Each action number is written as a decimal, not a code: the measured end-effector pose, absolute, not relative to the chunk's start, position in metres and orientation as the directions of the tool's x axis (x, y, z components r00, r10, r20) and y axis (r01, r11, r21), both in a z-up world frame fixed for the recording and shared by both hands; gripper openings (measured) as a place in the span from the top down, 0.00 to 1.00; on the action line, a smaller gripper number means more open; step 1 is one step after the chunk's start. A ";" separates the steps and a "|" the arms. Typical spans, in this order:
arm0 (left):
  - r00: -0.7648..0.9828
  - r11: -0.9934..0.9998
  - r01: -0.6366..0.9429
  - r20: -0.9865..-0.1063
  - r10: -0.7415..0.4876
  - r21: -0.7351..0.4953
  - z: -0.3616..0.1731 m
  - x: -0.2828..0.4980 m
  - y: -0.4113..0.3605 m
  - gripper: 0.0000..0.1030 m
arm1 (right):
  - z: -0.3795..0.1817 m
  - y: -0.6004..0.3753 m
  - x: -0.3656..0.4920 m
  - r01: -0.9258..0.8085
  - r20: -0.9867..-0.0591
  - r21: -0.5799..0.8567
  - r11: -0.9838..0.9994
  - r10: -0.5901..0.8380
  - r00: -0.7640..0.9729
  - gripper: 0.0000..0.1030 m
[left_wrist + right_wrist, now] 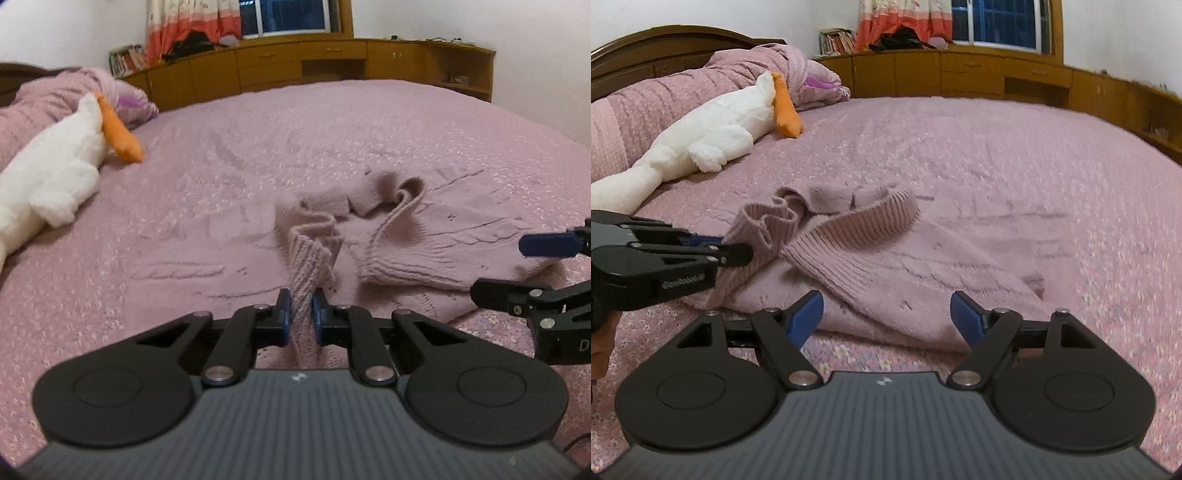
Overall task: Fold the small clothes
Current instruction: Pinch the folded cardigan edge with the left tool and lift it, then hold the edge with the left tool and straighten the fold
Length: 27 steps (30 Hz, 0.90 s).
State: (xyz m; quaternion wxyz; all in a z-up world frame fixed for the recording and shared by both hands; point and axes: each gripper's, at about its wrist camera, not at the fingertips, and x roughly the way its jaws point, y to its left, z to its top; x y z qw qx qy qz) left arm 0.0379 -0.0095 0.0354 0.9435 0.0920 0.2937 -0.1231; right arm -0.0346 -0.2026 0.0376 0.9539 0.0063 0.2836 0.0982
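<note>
I see a pink knitted sweater lying rumpled on the pink bedspread, just ahead of both grippers. My left gripper is clamped on a ribbed fold of it. My right gripper hangs over the hem with jaws wide apart, gripping nothing. A white plush goose lies at ten o'clock.

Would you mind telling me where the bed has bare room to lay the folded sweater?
The widest free patch is the bedspread beyond the pink sweater, up to the wooden cabinets. A second lies between the sweater and the plush duck. It is crowded at the near edge, where the left gripper pinches the sweater's ribbed edge and the right gripper stands open.
</note>
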 end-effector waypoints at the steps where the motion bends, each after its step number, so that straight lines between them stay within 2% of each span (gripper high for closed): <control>1: 0.795 0.955 0.282 -0.580 -0.180 0.091 0.034 0.039 -0.009 0.86 | 0.038 -0.198 -0.033 -0.197 -0.532 0.053 0.979 0.194 0.824 0.21; 9: 0.802 0.962 0.265 -0.570 -0.178 0.073 0.032 0.038 -0.001 0.86 | 0.031 -0.162 -0.020 -0.307 -0.518 -0.065 0.949 0.231 0.824 0.23; 13: 0.802 0.964 0.259 -0.570 -0.179 0.061 0.030 0.040 0.003 0.86 | 0.022 -0.151 -0.010 -0.299 -0.527 -0.102 0.949 0.204 0.825 0.31; 23: 0.808 0.964 0.255 -0.564 -0.171 0.074 0.028 0.039 0.002 0.86 | 0.011 -0.163 0.003 -0.256 -0.527 0.008 0.967 0.222 0.820 0.47; 27: 0.808 0.965 0.254 -0.565 -0.169 0.073 0.028 0.039 0.002 0.86 | 0.013 -0.167 0.001 -0.251 -0.514 0.048 0.967 0.240 0.824 0.50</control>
